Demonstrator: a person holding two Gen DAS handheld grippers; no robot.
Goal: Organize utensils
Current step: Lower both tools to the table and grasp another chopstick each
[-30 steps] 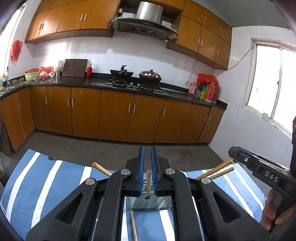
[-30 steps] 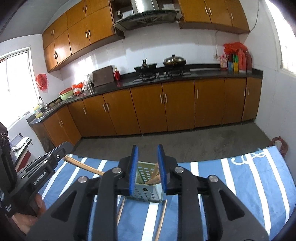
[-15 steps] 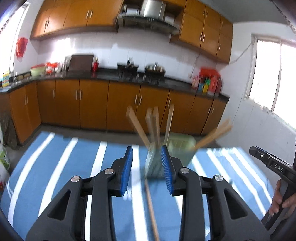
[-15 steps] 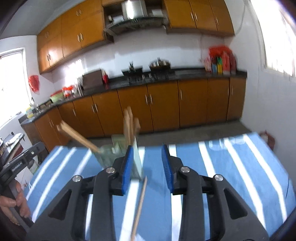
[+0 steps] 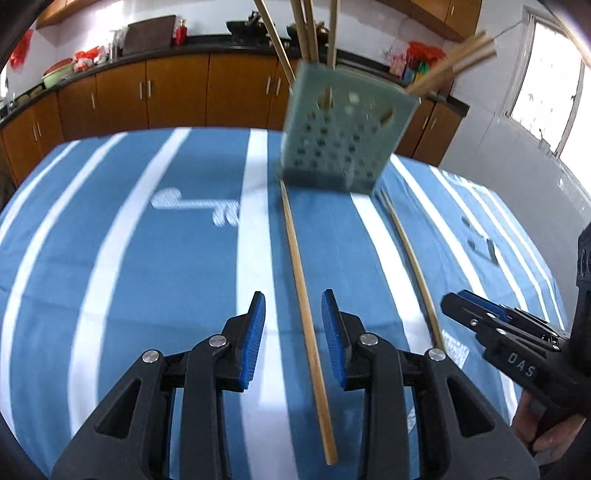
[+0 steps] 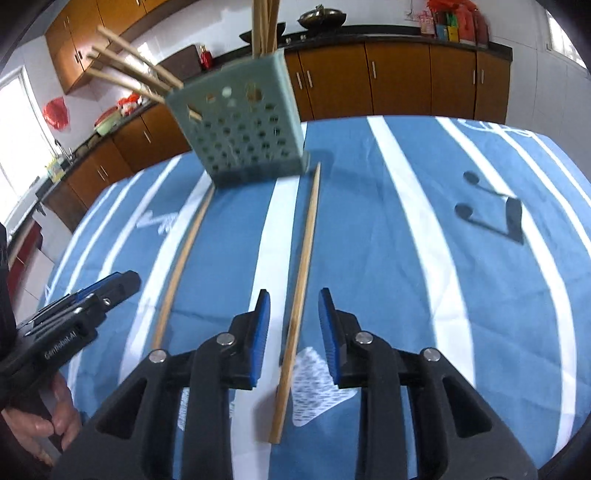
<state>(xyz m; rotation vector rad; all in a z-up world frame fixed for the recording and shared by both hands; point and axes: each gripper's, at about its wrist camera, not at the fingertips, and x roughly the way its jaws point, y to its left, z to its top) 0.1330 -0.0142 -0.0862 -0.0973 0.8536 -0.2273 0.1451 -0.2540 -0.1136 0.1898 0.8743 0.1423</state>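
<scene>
A pale grey-green utensil holder, square-sided and pierced with rows of round holes, stands on the blue tablecloth with white stripes at about 12 o'clock from both tools. Several wooden chopsticks rise from its top, some nearly upright, others leaning out toward 2 o'clock in the left wrist view. Two more light wooden chopsticks lie flat on the cloth, running lengthwise from the holder's base toward the cameras and well apart from each other. The left tool has its blue-padded fingers spread apart, one on each side of the left chopstick without touching it. The right tool is likewise spread wide around the right chopstick, pads clear of the wood. In the left wrist view the right chopstick runs along at 2 o'clock, near the other tool's tip. In the right wrist view the left chopstick lies at 10 o'clock. Brown kitchen cabinets line the background.
</scene>
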